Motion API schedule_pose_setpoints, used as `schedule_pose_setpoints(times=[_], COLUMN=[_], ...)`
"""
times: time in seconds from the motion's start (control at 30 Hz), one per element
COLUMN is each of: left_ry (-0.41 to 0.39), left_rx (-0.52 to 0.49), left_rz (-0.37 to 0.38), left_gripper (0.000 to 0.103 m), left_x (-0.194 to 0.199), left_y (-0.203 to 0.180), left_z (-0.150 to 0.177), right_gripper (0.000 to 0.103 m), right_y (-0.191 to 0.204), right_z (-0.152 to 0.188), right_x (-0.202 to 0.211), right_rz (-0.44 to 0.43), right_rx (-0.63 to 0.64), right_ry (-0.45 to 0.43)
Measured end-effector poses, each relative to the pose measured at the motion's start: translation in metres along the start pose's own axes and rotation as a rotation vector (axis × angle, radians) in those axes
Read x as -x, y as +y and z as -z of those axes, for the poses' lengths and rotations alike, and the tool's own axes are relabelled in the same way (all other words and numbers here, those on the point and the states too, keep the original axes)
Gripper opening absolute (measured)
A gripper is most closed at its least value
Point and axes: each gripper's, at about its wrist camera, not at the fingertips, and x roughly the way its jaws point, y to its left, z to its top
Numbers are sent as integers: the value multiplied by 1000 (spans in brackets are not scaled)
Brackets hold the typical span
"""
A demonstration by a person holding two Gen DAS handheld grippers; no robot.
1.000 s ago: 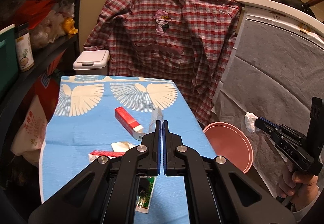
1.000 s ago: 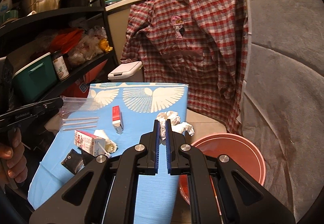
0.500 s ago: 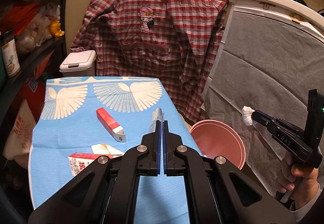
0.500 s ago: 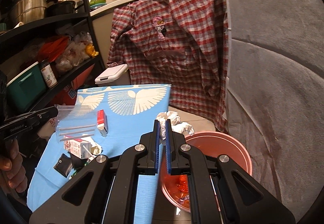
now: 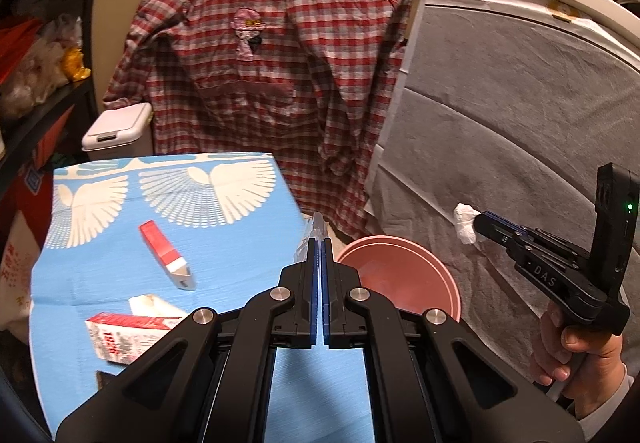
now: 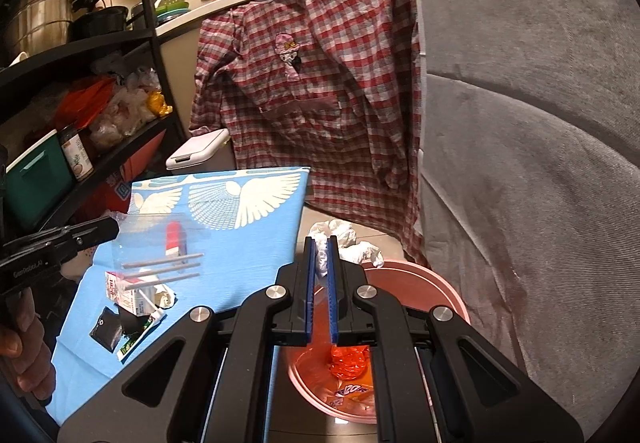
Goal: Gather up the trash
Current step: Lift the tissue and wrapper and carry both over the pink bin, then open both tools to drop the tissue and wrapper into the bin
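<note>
1. Carrying step in hand: right tongs (image 6: 319, 271) pinching a tissue wad (image 6: 344, 241) above the pink basin (image 6: 416, 275); left tongs (image 5: 319, 255) pinching a clear bag (image 6: 160, 243) over the counter (image 5: 240, 227), just beside the basin.
2. Next, judged: spread the right tongs squarely over the basin, then bring the bag across the rim and release; limp film may cling to the pads.
3. Already in the basin: orange wrapper (image 6: 350, 361), lettering unreadable.
4. Left on the counter: carton (image 5: 120, 335) with red numerals, partly legible; red box (image 5: 164, 249), no readable text.
5. Readable: "DAS" on the right tongs' body, "GenRobot.AI" on the left.
</note>
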Motion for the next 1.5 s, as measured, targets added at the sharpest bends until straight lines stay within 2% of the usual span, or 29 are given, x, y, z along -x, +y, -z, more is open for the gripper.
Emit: schedule_pose_setpoints(times=[0.67,1.27,1.37,1.47,1.5], left_ry=[71,143,156,168,172], left_rx=[-71,-111,-104,-89,-85], left_rz=[86,110,115,109,108], left_gripper=[1,1,1,3,4], left_x=[-47,-83,-87,-92,-93], left_y=[-56,-77,-77,-75,-74], left_z=[6,16,17,18,19], right_gripper=[6,7,10,27,35], right_y=[-30,-39,-41,-44,-45], right_z=[1,4,3,4,4], right_x=[-18,-28,-30,-33,-33], right_rz=[48,72,83,94,103], right_rx=[-58,-74,-81,-89,-92], right_ry=[52,86,92,107,106])
